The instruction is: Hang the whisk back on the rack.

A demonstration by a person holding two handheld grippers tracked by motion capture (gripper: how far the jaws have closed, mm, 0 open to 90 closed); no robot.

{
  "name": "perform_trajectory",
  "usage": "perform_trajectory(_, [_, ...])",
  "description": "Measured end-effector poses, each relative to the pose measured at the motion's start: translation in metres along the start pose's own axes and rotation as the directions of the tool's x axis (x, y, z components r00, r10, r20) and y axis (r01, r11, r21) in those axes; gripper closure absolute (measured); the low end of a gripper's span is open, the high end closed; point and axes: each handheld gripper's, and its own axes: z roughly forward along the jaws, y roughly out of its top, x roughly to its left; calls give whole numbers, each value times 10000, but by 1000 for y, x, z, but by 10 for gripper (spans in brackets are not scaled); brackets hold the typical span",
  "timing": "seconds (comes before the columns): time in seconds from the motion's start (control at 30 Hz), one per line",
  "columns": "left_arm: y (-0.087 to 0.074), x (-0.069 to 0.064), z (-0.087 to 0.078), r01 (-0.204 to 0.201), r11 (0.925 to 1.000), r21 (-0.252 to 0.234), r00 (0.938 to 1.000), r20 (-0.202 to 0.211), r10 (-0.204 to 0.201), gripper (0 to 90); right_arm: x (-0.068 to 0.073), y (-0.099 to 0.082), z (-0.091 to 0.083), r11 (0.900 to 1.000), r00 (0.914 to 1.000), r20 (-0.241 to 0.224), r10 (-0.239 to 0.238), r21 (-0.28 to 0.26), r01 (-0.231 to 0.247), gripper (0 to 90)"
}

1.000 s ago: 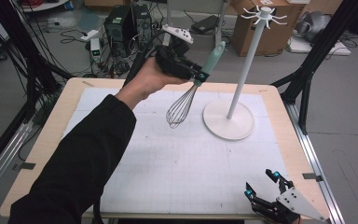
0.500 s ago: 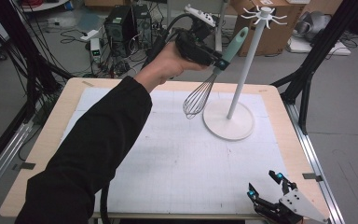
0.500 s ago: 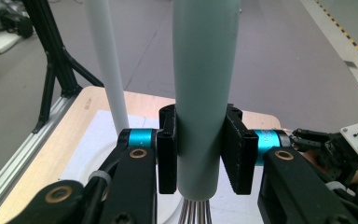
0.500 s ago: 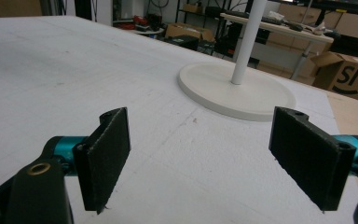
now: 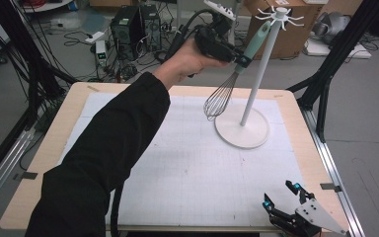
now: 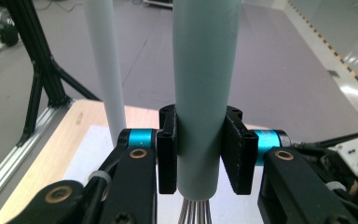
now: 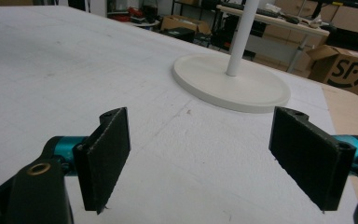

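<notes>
A: Start at the left. Why is the left gripper [image 5: 237, 54] held so high above the table [image 5: 44, 153]?

B: It's carrying the whisk [image 5: 229, 79] up toward the hooks at the top of the white stand [image 5: 250, 94]. In the left gripper view the fingers [image 6: 167, 149] are clamped on either side of the pale green handle [image 6: 205, 88], pads pressed flat against it, with the wires just showing below the grip.

A: And why that slant, wire end down?

B: My guess is that it keeps the free end of the handle uppermost, next to the ring of hooks [image 5: 279, 14], so that end can be hung. The wire cage hangs in the air just beside the pole, above the round base [image 5: 242, 132], not resting on anything.

A: Is the handle on a hook yet?

B: I can't tell that it touches one; it looks close beside the pole, near the top, so I'd judge the hanging not yet done.

A: And over on the right?

B: The right gripper [image 5: 282, 200] sits low at the near right corner of the table, fingers [image 7: 105, 156] spread wide with nothing between them, pointed toward the base. It reads as parked, out of the way of the reach
</notes>
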Motion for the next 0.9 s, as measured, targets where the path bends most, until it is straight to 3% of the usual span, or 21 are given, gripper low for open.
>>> perform_trajectory(0.2, [9, 4, 4, 4, 9999, 128, 10000, 91, -5, 696, 0, -1, -2, 9999, 9999, 88, -102, 77, 101, 194])
perform_trajectory(0.47, [9, 9, 16, 83, 9996, 280, 9996, 269, -91, 696, 0, -1, -5, 9999, 9998, 149, -137, 88, 136, 194])
perform_trajectory(0.9, [5, 19, 11, 294, 9996, 38, 9988, 385, -295, 695, 2, -1, -3, 9993, 9995, -38, -304, 201, 305, 194])
